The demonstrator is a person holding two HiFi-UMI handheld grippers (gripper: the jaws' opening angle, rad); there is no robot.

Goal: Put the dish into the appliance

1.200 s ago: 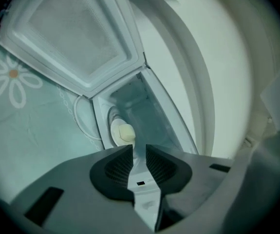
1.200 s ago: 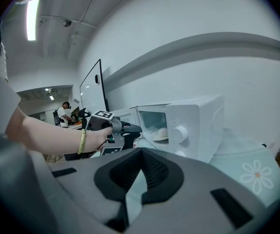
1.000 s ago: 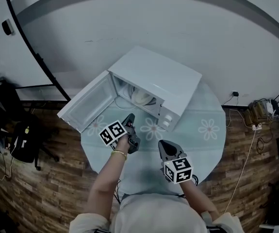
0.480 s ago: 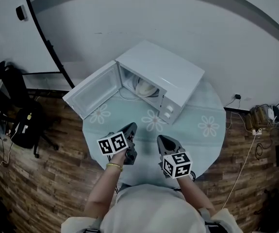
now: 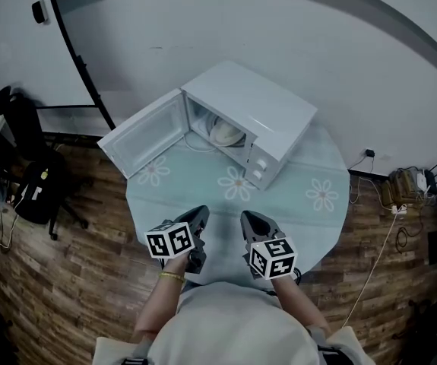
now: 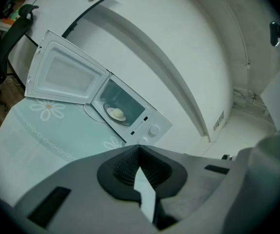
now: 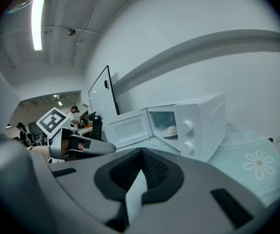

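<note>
The white microwave point(image 5: 267, 116) stands at the back of the round table point(image 5: 313, 219), its door point(image 5: 144, 133) swung wide to the left. A pale dish point(image 5: 224, 131) sits inside on the turntable. In the left gripper view the dish point(image 6: 116, 114) lies in the open microwave point(image 6: 147, 126). In the right gripper view the dish point(image 7: 170, 130) shows behind the door point(image 7: 127, 127). My left gripper point(image 5: 201, 214) and right gripper point(image 5: 246, 218) hover side by side over the table's near edge, well short of the microwave. Both are shut and hold nothing.
A black chair point(image 5: 22, 154) and a bag stand on the wooden floor at the left. A dark-framed board point(image 5: 74, 52) leans by the wall behind the door. Cables and a power strip point(image 5: 404, 181) lie at the right. The flowered tablecloth lies between grippers and microwave.
Both grippers have drawn back from the microwave toward the person, the left one farther. The dish and the open door have not moved.
</note>
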